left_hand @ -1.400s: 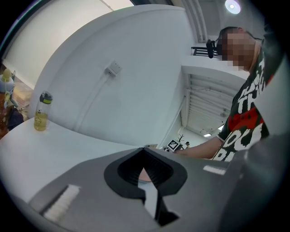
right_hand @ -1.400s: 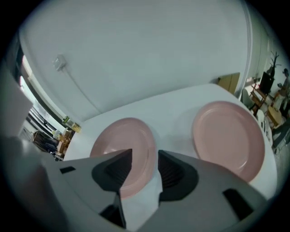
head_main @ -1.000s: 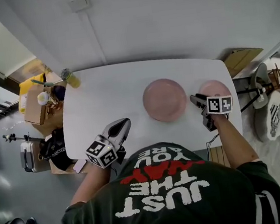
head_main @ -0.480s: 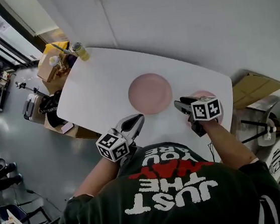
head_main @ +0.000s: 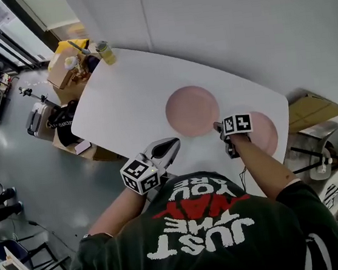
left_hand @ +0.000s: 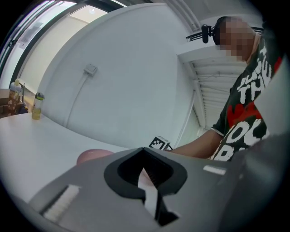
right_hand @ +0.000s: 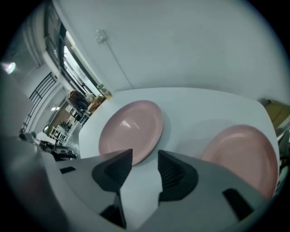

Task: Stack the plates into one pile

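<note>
Two pink plates lie apart on the white table [head_main: 128, 99]: one in the middle [head_main: 192, 111], the other near the right end [head_main: 265, 133]. My right gripper [head_main: 219, 127] hangs over the bare strip between them, tilted down, and stands open with nothing in it. In the right gripper view its jaws [right_hand: 144, 170] frame bare table, with the middle plate [right_hand: 131, 129] at left and the other plate [right_hand: 242, 152] at right. My left gripper [head_main: 173, 143] sits shut and empty at the table's near edge. Its own view shows its shut jaws [left_hand: 147, 174] and a plate's edge [left_hand: 90, 156].
A yellow bottle [head_main: 105, 51] stands at the table's far left corner, beside a cardboard box [head_main: 67, 73] of odds and ends. Bags [head_main: 48, 121] sit on the floor at left. Flat cardboard [head_main: 310, 111] leans at right. A white wall runs behind the table.
My right gripper has dropped and tipped downward, from over the right plate's near rim to the gap between the plates. My left gripper has slid right along the near edge. The head view has swung.
</note>
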The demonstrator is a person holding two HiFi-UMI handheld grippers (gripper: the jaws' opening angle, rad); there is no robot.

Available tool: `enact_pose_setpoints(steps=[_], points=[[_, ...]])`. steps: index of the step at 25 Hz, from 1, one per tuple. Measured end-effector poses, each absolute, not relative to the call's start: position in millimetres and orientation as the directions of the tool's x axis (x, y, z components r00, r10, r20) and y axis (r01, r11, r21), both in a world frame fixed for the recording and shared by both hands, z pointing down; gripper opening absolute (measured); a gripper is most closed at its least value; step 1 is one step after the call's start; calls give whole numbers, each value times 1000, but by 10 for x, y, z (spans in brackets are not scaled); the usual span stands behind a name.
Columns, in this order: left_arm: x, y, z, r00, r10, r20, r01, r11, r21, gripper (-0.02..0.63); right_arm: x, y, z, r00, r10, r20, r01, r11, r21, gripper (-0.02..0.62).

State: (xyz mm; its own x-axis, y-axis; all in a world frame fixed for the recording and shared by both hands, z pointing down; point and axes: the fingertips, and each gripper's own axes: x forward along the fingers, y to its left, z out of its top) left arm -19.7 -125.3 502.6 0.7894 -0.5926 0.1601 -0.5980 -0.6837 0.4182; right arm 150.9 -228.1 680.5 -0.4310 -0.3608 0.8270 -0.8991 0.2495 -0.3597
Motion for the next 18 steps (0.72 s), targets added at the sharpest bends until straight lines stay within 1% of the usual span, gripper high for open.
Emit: enact_pose_setpoints(steps=[2,5,9,16,18], points=[[-218,-1272,5060,796,-583,162,-590,-689,421,8,1481,-2324,6988,-415,-338,845,-909,183,-373,163],[-261,-1306,5088,798,-579,166,-588,-690,423,8,1411,-2372,7210,-396,-308,865,-918,130,-374,176],[-382,-1299,5146,790,-588,172,-596,-674,436,8,1350,-2392,7451,-399,-283,872,-914,48,-402,178],[-550,-1290,5245,772,-607,188,-617,-646,450,8,1331,-2412,7519,-395,-286,873,-914,30,-404,178],[-579,-1353,5328,762,-610,217,-633,-632,447,8,1324,-2403,7525,-400,-287,870,-911,26,-411,178]])
